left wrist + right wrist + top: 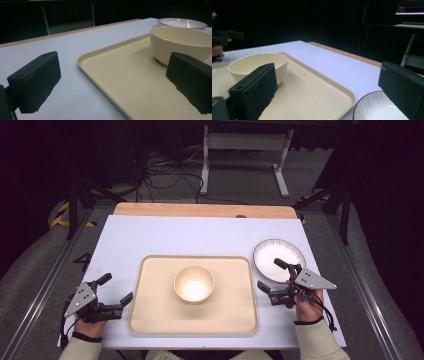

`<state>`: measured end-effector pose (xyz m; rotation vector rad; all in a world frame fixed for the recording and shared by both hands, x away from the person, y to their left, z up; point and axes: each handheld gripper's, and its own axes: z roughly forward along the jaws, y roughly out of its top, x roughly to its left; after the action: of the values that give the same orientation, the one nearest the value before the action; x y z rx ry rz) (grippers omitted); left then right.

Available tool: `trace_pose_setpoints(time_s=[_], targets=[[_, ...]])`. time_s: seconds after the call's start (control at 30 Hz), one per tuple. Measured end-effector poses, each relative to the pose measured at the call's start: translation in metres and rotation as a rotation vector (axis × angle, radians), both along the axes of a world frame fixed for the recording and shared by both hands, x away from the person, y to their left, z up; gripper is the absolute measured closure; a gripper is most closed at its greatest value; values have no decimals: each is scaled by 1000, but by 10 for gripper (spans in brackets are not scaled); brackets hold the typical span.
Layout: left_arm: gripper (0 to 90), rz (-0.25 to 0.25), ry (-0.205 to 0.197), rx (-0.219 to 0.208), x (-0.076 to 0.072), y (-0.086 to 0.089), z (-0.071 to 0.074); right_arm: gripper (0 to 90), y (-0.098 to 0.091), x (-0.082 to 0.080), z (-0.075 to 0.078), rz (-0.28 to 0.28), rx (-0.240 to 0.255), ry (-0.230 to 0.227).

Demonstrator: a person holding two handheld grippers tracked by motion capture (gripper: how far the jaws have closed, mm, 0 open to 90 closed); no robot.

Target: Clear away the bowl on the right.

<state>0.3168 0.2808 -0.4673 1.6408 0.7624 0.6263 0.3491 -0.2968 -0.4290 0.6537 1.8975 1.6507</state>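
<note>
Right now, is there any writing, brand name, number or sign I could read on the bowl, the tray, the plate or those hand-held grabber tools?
None can be read.
Cream bowl: plain, no text.
Cream tray: plain, no text.
White plate: thin dark lines and a dark rim, no lettering.
Left gripper and right gripper: no label legible.
Yellow-and-black floor tape: stripes, no words.

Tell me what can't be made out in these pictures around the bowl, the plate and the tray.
- Plate: in the right gripper view the bottom edge and the right tongs' jaw cut most of it off.
- Bowl: in the left gripper view the left tongs' jaw covers its near right side.
- Tray: there its right part runs past the frame edge.
- Room beyond the table: too dark in both gripper views.
</note>
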Motion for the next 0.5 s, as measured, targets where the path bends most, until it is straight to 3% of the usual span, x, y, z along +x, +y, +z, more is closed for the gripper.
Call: trace_pose_setpoints(time_s=[0.23, 0.5], targets=[[3, 2, 2, -6, 0, 0, 0, 4, -4, -2, -11, -14, 6, -9], [3, -4, 0, -13, 0, 0, 0, 2, -6, -1, -23, -11, -3, 10]])
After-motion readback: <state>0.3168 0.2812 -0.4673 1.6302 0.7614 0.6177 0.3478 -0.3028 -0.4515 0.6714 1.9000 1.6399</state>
